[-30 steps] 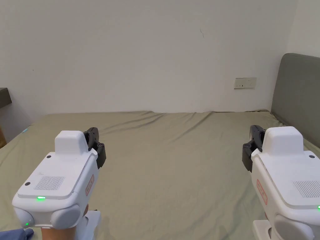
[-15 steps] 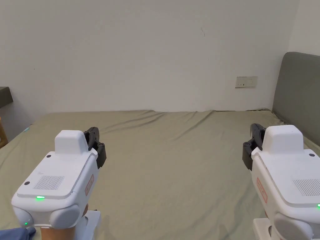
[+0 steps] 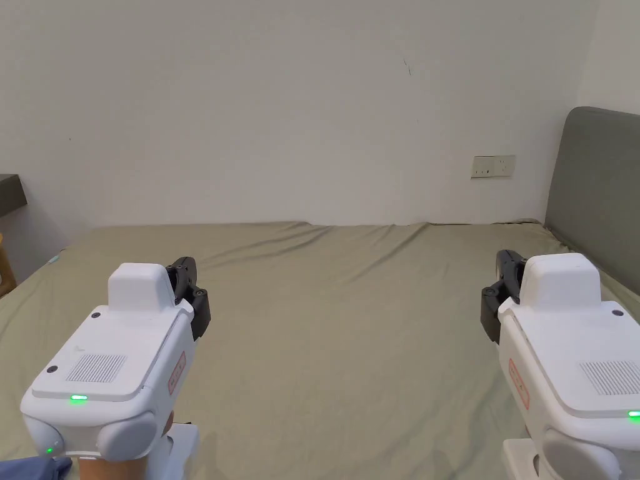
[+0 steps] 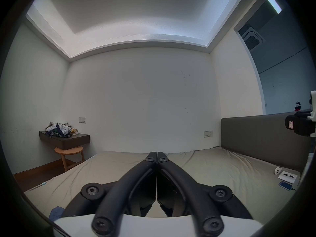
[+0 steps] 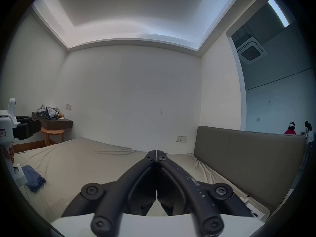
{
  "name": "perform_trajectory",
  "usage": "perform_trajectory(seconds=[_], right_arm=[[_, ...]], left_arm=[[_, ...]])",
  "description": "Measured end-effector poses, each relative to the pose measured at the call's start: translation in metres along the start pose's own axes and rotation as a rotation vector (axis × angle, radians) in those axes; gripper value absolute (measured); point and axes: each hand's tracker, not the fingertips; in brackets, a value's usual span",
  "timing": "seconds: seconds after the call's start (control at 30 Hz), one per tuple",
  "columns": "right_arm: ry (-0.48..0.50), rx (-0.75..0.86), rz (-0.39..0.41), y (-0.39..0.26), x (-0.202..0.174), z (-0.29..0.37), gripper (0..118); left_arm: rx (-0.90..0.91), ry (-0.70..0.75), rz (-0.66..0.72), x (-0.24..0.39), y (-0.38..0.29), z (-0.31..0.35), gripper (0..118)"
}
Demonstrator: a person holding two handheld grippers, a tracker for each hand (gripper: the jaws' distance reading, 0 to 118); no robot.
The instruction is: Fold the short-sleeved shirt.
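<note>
Left gripper (image 4: 156,153) and right gripper (image 5: 156,151): jaws fully closed, empty, held level above bed (image 3: 337,325); shirt (image 5: 33,175), bluish, crumpled at near-left edge of bed, just beside left gripper, well apart from right; long axis cannot tell.

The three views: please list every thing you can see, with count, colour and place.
bed sheet: one, olive, covering the bed
headboard: one, grey-brown, right of bed
blue garment: one, crumpled at the bed's near left edge
shelf: one, dark, on left wall, with a pile of clothes
stool: one, wooden, under shelf
wall socket: one, white
notebook: one, white, near headboard
left gripper: white body, black jaws together
right gripper: same, jaws together
</note>
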Motion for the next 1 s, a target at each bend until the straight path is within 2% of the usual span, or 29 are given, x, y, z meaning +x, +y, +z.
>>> perform_trajectory(seconds=[0.67,0.77,0.83,0.87,0.93,0.97,1.0], right_arm=[[0.000,-0.007,0.008,-0.003,-0.002,-0.001,1],[0.000,-0.010,0.009,-0.004,-0.003,-0.001,3],[0.003,-0.016,0.010,-0.004,-0.003,-0.001,6],[0.008,-0.020,0.010,-0.004,-0.002,-0.001,18],[0.020,-0.027,0.007,-0.006,-0.002,0.000,56],[0.021,-0.031,0.002,-0.005,-0.002,0.001,79],[0.028,-0.031,-0.008,-0.005,-0.002,0.002,94]], left_arm=[[0.003,-0.008,-0.028,0.007,0.004,0.010,0],[0.012,0.000,-0.036,0.008,0.004,0.010,4],[0.015,0.002,-0.035,0.007,0.004,0.011,23],[0.013,0.002,-0.034,0.006,0.004,0.011,51],[0.007,-0.002,-0.019,0.006,0.003,0.009,101],[0.000,-0.007,-0.016,0.005,0.003,0.009,118],[0.009,0.000,-0.013,0.005,0.002,0.009,118]])
